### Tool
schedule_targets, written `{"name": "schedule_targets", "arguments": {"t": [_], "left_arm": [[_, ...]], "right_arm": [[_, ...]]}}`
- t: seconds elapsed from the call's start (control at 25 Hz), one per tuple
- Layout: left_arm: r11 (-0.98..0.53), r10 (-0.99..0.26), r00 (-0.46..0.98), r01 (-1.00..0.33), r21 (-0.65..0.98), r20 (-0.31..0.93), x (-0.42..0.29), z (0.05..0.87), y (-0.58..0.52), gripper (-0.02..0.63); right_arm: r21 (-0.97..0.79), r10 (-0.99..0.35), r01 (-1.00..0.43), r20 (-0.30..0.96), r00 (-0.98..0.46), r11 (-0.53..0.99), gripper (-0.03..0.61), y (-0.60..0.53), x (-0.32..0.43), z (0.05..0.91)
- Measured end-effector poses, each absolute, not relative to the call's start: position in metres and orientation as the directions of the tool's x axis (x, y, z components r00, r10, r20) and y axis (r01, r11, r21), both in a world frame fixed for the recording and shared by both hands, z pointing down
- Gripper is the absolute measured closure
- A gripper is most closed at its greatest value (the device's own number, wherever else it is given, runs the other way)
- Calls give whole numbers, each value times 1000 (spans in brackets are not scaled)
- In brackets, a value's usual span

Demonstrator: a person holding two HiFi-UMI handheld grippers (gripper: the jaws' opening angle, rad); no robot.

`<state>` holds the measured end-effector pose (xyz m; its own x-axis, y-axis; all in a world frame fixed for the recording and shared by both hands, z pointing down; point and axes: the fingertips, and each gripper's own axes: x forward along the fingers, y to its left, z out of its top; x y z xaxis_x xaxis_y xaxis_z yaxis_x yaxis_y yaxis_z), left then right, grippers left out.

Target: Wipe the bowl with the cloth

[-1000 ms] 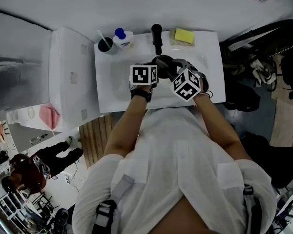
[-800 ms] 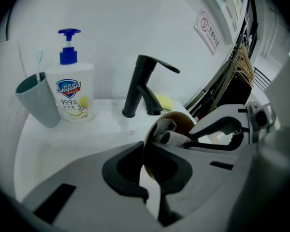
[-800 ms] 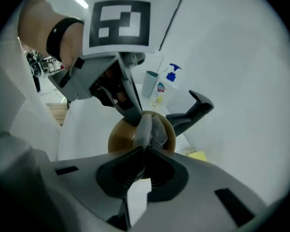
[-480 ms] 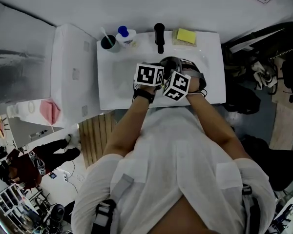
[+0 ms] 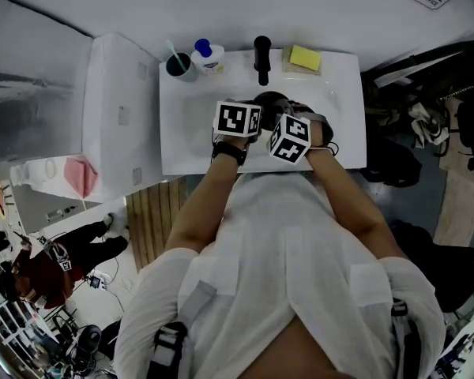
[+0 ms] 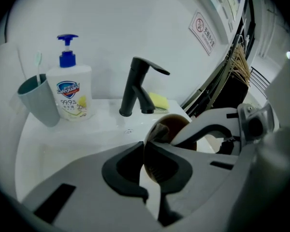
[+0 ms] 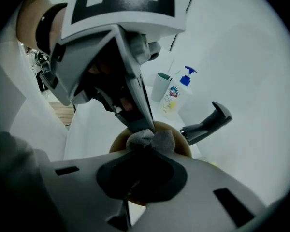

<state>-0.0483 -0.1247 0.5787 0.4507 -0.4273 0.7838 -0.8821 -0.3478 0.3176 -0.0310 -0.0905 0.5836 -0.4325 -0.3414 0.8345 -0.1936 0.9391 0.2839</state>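
A brown bowl (image 5: 270, 101) is held over the white sink (image 5: 189, 144), just in front of the tap. My left gripper (image 6: 145, 151) is shut on the rim of this bowl (image 6: 175, 123), which stands on edge between its pads. My right gripper (image 7: 142, 151) is shut on a bunched grey cloth (image 7: 150, 139) that presses into the bowl (image 7: 182, 145). In the left gripper view the cloth (image 6: 158, 129) shows at the bowl's near edge. In the head view the two marker cubes sit side by side and hide most of the bowl.
Along the back of the sink stand a grey cup with a toothbrush (image 5: 176, 65), a soap pump bottle (image 5: 207, 58), a black tap (image 5: 261, 58) and a yellow sponge (image 5: 302, 58). A white cabinet (image 5: 118, 117) is left of the sink, dark bags (image 5: 411, 93) to the right.
My right gripper has moved left, close up against the left one over the bowl. The left gripper has kept its hold on the bowl.
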Motion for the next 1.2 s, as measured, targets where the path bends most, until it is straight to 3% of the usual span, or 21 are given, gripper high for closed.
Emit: {"name": "schedule_targets", "arguments": {"t": [0.2,0.44,0.72,0.96,1.08,1.2], "left_arm": [[-313,-441,442,-891,328,781,-61,581,-131,597],[-311,-442,430,-896,315,787,-67,586,-133,597],[-320,-445,392,-909,265,805,-81,590,-135,597],[-301,-443,383,-915,268,811,-95,595,-130,597],[-308,-440,398,-909,281,805,-93,594,-126,597],[-349,-427,421,-893,284,800,-82,591,-123,597]], "right_arm": [[191,-248,-168,860,-446,967,543,-74,-31,586],[232,-285,-177,877,-386,956,543,-81,-16,583],[284,-443,-386,788,-427,878,543,-111,13,544],[185,-560,-656,712,-423,731,543,-141,67,512],[179,-575,-689,714,-400,703,543,-144,86,514],[107,-505,-647,724,-470,755,543,-134,73,525]]}}
